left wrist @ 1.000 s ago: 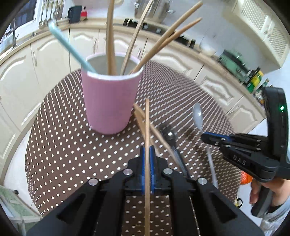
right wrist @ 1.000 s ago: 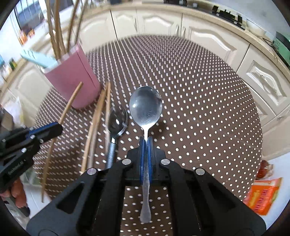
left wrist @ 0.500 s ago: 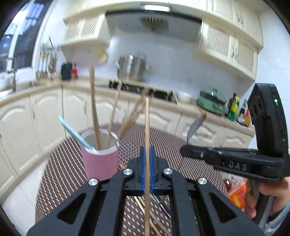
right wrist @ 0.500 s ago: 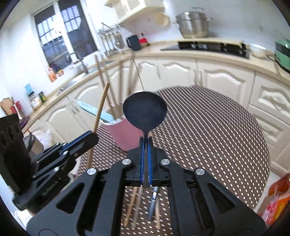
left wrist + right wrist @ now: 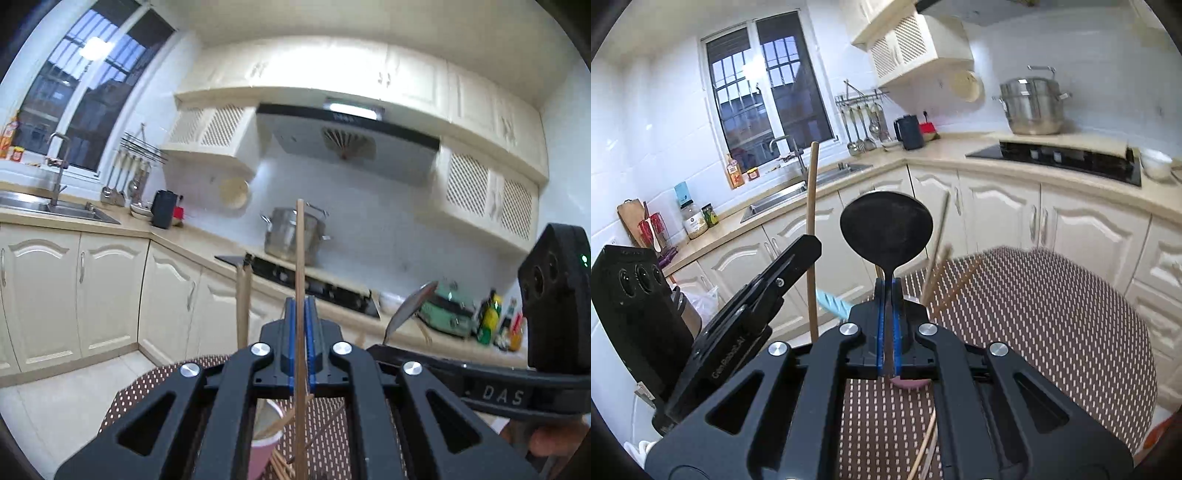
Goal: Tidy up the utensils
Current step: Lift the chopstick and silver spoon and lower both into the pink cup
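Note:
My left gripper (image 5: 300,321) is shut on a single wooden chopstick (image 5: 300,254) that stands upright, well above the table. My right gripper (image 5: 886,295) is shut on the handle of a metal spoon (image 5: 886,230), bowl up. The spoon (image 5: 410,308) and the right gripper (image 5: 480,384) show at the right of the left wrist view. The left gripper (image 5: 798,254) and its chopstick (image 5: 812,221) show at the left of the right wrist view. Below, the pink cup (image 5: 264,448) holds several wooden chopsticks (image 5: 243,295) and a light blue utensil (image 5: 833,304). The cup is mostly hidden behind the grippers.
The round table (image 5: 1052,314) wears a brown polka-dot cloth. Loose chopsticks (image 5: 923,446) lie on it near the cup. Cream cabinets, a sink (image 5: 798,192), a hob (image 5: 1056,153) with a steel pot (image 5: 1032,105) ring the room. An orange packet (image 5: 1160,432) lies off the table's right edge.
Both grippers have risen from the table with the chopstick and the spoon and tilted up toward level. The cup and table have dropped to the bottom of both views.

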{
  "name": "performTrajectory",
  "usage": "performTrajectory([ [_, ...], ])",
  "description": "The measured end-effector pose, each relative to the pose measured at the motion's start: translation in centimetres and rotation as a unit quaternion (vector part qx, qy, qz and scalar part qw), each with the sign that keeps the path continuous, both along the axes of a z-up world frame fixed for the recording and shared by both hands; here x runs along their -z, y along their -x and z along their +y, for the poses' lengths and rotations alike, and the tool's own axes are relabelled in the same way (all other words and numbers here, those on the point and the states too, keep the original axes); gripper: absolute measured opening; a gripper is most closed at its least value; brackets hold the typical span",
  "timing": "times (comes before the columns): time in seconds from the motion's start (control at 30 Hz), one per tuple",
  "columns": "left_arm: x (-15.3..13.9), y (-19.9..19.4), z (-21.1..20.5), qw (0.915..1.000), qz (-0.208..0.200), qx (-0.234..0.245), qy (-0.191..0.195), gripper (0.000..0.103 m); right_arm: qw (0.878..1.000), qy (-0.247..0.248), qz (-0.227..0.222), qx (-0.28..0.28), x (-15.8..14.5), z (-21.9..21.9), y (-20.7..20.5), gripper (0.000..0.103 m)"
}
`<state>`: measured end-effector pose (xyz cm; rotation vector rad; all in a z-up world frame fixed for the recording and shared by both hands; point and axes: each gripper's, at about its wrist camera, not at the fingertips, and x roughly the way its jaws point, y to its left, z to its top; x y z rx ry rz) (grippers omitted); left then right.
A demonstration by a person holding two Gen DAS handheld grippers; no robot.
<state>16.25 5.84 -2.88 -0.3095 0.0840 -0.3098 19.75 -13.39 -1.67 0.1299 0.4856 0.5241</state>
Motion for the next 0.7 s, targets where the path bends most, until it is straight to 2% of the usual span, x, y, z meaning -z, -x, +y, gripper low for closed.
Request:
performTrajectory([
  [0.2,-0.7,-1.4,-0.2,0.9968,-0.054,-0.057,0.016,0.005,1.0,0.0,-0.02,-0.006,-0.8,0.9,-2.0,0.004],
  [0.33,-0.7,-2.2,-1.1,0.9932,-0.082,-0.082,0.007,0.005,1.0,0.005,-0.016,-0.009,-0.4,1.2,-3.1,0.004],
  [0.7,0.7,-3.8,-2.7,0.9822,-0.122,-0.141,-0.026,0.005,1.0,0.0,0.002,-0.018,1.7,0.8,-5.7,0.004],
])
